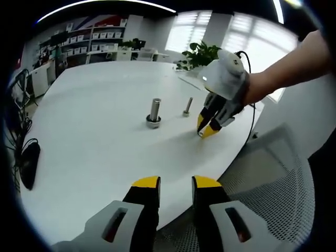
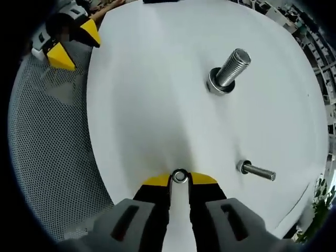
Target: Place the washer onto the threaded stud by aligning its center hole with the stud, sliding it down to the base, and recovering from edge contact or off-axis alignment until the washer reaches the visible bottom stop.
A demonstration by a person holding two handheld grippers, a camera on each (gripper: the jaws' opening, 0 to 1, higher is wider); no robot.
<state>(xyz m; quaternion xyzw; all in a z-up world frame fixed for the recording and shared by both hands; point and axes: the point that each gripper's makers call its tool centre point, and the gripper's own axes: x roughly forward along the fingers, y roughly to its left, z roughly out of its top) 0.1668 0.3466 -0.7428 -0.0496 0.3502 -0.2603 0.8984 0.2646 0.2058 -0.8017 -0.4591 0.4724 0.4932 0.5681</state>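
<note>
The small silver metal ring washer (image 2: 179, 176) sits pinched between the yellow tips of the right gripper (image 2: 179, 178), just above the white round table (image 2: 142, 105). Ahead of these fingers stands the thick threaded steel stud (image 2: 231, 69) on its base; a thinner bolt (image 2: 256, 171) lies to the right. The left gripper (image 1: 176, 184) hangs with its jaws apart, holding nothing, over the table edge.

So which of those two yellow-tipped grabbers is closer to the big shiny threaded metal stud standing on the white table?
Right. The right gripper, pinching a small silver washer, is over the white table just beyond the small bolt from the big threaded metal stud. The left gripper hangs back at the table's edge.
</note>
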